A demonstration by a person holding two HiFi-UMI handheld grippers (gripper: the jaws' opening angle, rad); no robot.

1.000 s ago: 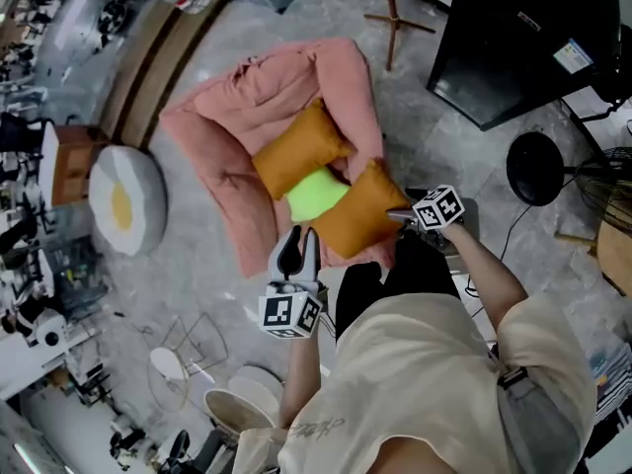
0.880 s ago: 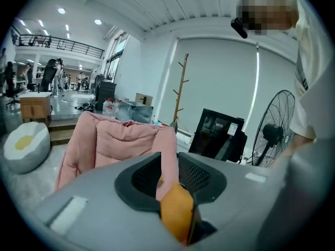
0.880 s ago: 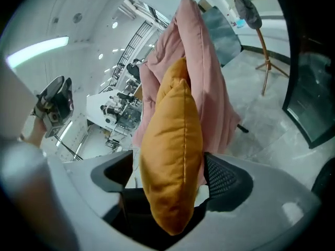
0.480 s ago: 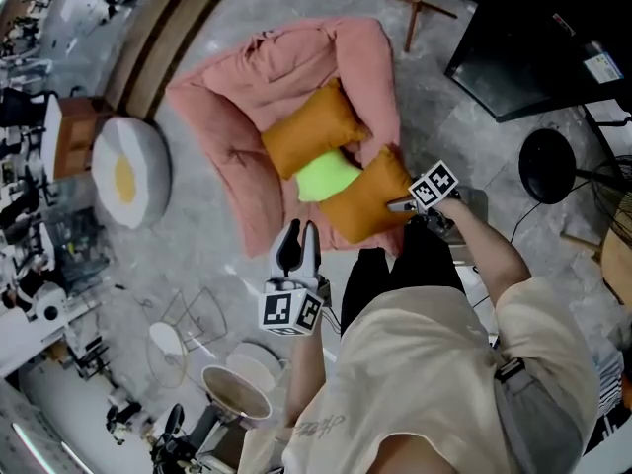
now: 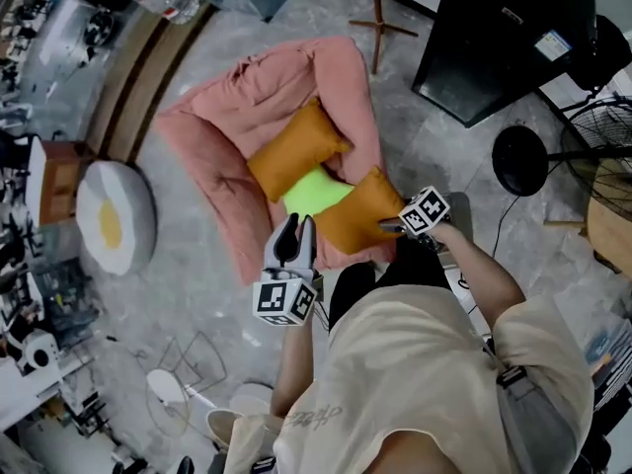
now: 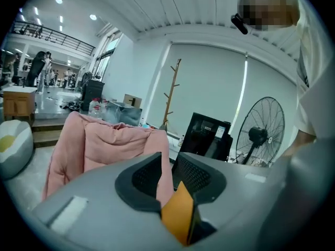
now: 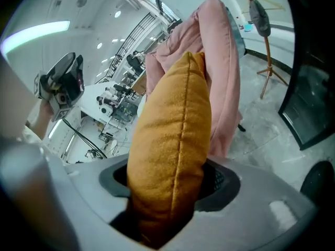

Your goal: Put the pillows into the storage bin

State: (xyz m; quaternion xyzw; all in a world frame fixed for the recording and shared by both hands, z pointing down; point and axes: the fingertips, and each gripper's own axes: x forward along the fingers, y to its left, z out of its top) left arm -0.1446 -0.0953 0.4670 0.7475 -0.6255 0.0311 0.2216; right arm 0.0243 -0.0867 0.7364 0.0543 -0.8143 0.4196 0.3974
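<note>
The right gripper [image 5: 386,227], jaws just closing, clamps the edge of the near orange pillow [image 5: 355,210], which stretches away from it across the pink lounger [image 5: 212,156] seat, while the left gripper [image 5: 298,227] hangs released and empty by the lounger's front.

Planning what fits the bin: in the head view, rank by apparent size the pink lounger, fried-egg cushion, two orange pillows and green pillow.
1. pink lounger
2. fried-egg cushion
3. far orange pillow and near orange pillow: these look alike
4. green pillow: smallest showing, but partly covered by the orange ones, so unsure
</note>
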